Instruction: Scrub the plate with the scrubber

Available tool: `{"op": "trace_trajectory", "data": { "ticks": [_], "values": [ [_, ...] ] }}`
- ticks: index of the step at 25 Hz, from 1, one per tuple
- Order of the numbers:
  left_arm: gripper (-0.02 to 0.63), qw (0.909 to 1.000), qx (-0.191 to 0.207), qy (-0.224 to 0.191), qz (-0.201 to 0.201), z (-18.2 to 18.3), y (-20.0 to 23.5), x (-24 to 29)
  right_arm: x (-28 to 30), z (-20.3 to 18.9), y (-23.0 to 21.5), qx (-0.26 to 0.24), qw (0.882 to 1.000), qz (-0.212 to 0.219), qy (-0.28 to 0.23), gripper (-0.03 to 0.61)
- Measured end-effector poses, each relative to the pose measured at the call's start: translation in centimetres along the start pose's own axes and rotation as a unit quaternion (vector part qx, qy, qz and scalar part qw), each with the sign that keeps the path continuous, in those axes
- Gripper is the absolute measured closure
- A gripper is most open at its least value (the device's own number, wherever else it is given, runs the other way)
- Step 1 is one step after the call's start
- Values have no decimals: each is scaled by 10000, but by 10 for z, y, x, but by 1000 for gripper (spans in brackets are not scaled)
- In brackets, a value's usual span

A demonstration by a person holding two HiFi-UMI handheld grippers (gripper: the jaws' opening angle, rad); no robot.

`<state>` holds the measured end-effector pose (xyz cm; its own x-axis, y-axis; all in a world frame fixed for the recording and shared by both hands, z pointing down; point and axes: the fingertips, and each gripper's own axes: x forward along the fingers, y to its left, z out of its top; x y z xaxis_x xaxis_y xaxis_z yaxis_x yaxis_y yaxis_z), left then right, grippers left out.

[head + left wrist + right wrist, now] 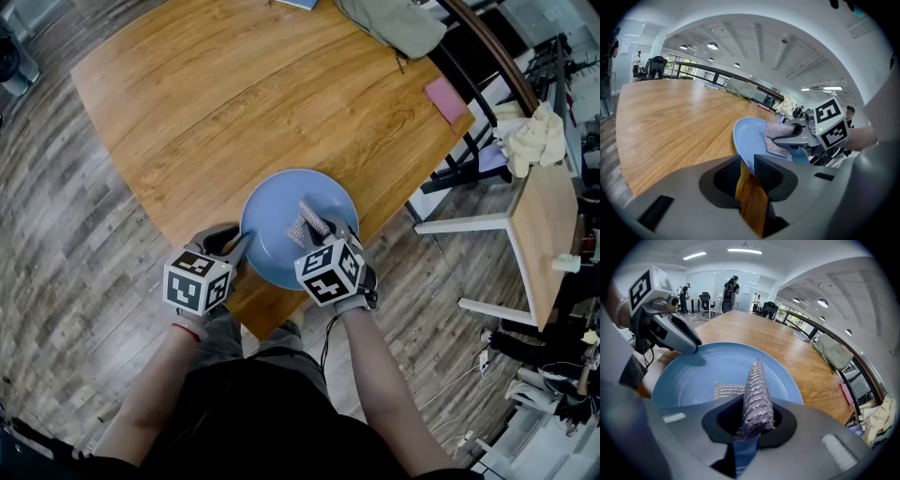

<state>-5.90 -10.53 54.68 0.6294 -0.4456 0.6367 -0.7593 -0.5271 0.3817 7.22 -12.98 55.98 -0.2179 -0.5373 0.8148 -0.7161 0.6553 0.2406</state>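
The left gripper (240, 247) jaws clamp the stiff, probably slippery blue plate (275, 217) by its rim; the right gripper (324, 231) jaws pinch the limp mesh scrubber (302, 221) upon it.

The left gripper (242, 246) and the right gripper (323, 230) have grey moulded bodies, each bearing a white cube (198, 281) printed with black square markers. A black cable (327, 345) trails from the right one. The person wears a black top (253, 422) and a red band (187, 330) on the left wrist.
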Motion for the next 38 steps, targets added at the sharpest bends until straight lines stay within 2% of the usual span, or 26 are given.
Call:
{"op": "trace_trajectory", "data": {
  "ticks": [16,25,32,38],
  "values": [
    [529,9999,58,-63,82,0,0,-1,-4,14,42,-522,9975,372,-287,522],
    [529,9992,240,-109,297,1,0,-3,-12,17,72,-733,9920,877,-541,520],
    [529,9982,347,-135,467,0,-1,-9,-18,9,82,-706,9887,1255,-429,515],
    [529,9977,346,-178,563,-2,-4,-15,-26,0,72,-451,9888,1400,-269,509]
  ]
}}
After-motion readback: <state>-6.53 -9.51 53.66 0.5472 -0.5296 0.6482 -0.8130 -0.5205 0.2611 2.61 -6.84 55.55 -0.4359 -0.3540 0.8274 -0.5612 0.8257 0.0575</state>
